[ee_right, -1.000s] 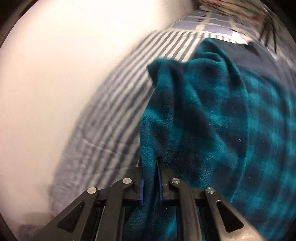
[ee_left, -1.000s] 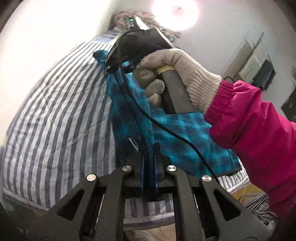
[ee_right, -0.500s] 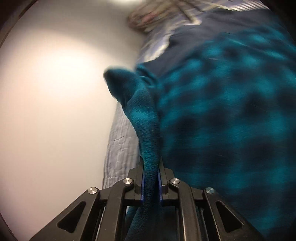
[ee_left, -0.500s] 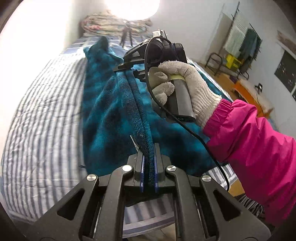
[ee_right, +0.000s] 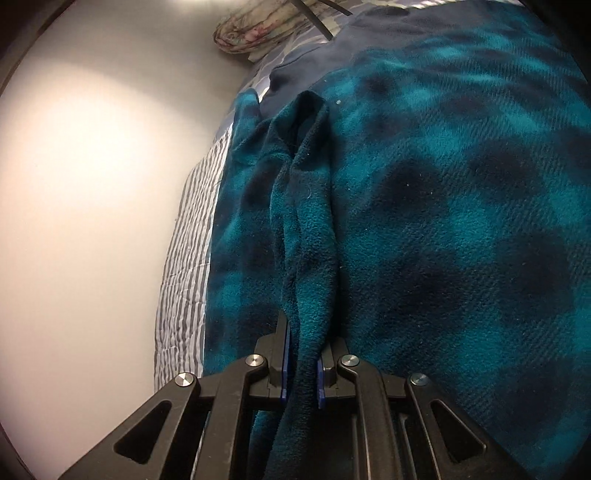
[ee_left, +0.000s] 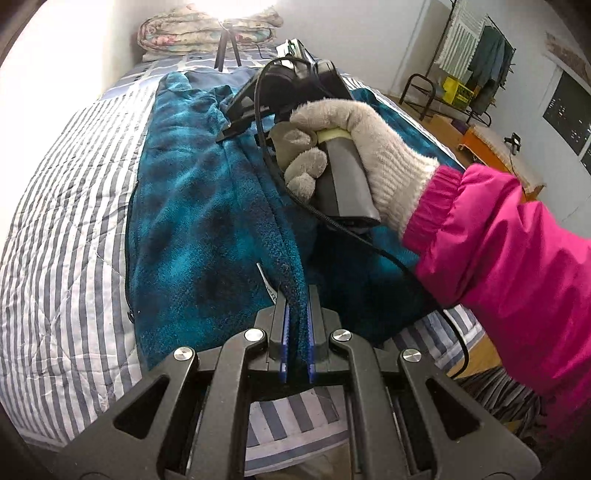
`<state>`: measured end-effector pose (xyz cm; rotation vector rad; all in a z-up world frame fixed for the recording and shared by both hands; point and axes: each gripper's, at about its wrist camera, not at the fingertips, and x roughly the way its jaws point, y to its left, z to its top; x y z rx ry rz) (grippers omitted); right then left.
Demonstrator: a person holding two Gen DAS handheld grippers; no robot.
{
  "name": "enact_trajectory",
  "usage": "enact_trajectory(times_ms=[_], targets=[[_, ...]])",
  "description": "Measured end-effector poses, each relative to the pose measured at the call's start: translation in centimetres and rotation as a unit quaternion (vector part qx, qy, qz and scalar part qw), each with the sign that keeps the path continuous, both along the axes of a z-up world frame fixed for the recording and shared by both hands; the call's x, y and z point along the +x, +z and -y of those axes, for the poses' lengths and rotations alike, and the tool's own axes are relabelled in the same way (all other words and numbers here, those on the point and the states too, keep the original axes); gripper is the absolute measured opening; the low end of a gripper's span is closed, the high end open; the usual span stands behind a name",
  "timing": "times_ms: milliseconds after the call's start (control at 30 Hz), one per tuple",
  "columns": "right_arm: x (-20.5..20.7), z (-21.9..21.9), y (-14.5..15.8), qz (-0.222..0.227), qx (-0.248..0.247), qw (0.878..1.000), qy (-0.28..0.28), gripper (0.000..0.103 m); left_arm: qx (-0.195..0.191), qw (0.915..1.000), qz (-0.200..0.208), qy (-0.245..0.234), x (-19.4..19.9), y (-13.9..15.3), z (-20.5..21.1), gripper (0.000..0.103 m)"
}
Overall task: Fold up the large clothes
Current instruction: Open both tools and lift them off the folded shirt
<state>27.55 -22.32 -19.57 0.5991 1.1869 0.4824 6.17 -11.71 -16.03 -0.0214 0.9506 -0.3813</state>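
A teal and dark plaid fleece garment (ee_left: pixel 192 206) lies lengthwise on a striped bed. My left gripper (ee_left: pixel 295 314) is shut on a raised fold of its near edge. My right gripper (ee_right: pixel 301 354) is shut on another bunched fold of the same garment (ee_right: pixel 443 221), farther up the bed. In the left wrist view the right gripper (ee_left: pixel 231 131) shows ahead, held by a gloved hand (ee_left: pixel 354 147) with a pink sleeve, its tips on the fleece. The held edge runs as a ridge between the two grippers.
The grey and white striped bedcover (ee_left: pixel 66 206) spreads left of the garment. A white wall (ee_right: pixel 92 221) borders the bed's left side. A folded floral quilt (ee_left: pixel 207 29) and tripod legs (ee_left: pixel 225 51) sit at the bed's far end. A clothes rack (ee_left: pixel 476 55) stands at right.
Both grippers have carried the held edge across and down toward the bed. The garment now lies more spread over the striped cover, and the views have tilted down from the wall.
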Motion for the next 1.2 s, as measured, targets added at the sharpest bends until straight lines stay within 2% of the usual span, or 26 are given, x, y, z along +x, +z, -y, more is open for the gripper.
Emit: enact_trajectory(times_ms=[33,100,133,167,200,233,333,367,500,600,700,833,933,1000,1067,1200], targets=[[0.5,-0.4,0.4,0.002,-0.01,1.0,0.003,0.019,-0.006,1.0,-0.002,-0.005,-0.1,0.0,-0.3,0.005],[-0.2,-0.3,1.5,0.013,-0.029,0.999,0.007,0.026,-0.015,0.9998,-0.006,-0.011,-0.1,0.1,-0.8,0.006],[-0.7,-0.1,2.7,0.024,-0.046,0.999,0.011,0.034,-0.022,0.9996,-0.009,-0.015,-0.4,0.2,-1.1,0.015],[-1.2,0.1,3.8,0.034,-0.059,0.998,0.016,0.035,-0.034,0.9991,-0.013,-0.022,-0.9,0.3,-1.4,0.025],[-1.7,0.7,4.8,0.045,-0.071,0.996,0.023,0.036,-0.05,0.9982,-0.017,-0.029,-1.5,0.6,-1.7,0.028],[-2.5,0.9,6.1,0.06,-0.09,0.994,0.03,0.036,-0.075,0.9962,-0.024,-0.038,-2.3,1.0,-2.4,0.03],[-5.2,1.9,9.4,0.092,-0.122,0.987,0.05,0.036,-0.104,0.9928,-0.023,-0.056,-4.5,2.5,-3.9,0.03],[-6.0,2.0,10.0,0.097,-0.126,0.986,0.055,0.036,-0.102,0.9931,-0.017,-0.056,-5.0,2.9,-4.4,0.03],[-10.9,2.5,12.3,0.115,-0.136,0.98,0.093,0.033,-0.05,0.9983,0.012,-0.027,-5.7,3.8,-7.3,0.03],[-14.4,0.9,11.6,0.115,-0.125,0.977,0.126,0.031,-0.027,0.9996,0.005,-0.004,-4.5,3.2,-8.7,0.03],[-16.7,-0.5,9.4,0.107,-0.116,0.975,0.159,0.031,-0.025,0.9997,-0.007,0.003,-3.2,2.4,-9.1,0.03],[-18.1,-2.9,5.9,0.095,-0.169,0.961,0.197,0.031,-0.033,0.9988,-0.034,-0.016,-1.9,0.4,-8.1,0.03],[-18.0,-2.2,3.4,0.065,-0.186,0.963,0.183,0.031,-0.035,0.9975,-0.053,-0.03,-1.3,-1.3,-6.7,0.03],[-18.1,-1.9,2.5,0.06,-0.194,0.962,0.185,0.031,-0.022,0.9966,-0.068,-0.039,-0.9,-2.9,-5.8,0.03],[-18.3,-1.5,2.8,0.063,-0.188,0.963,0.183,0.031,-0.014,0.9956,-0.086,-0.035,-0.7,-4.3,-5.4,0.03],[-18.9,0.1,3.7,0.062,-0.166,0.97,0.163,0.032,0.012,0.9964,-0.071,-0.044,-1.2,-4.3,-4.6,0.03]])
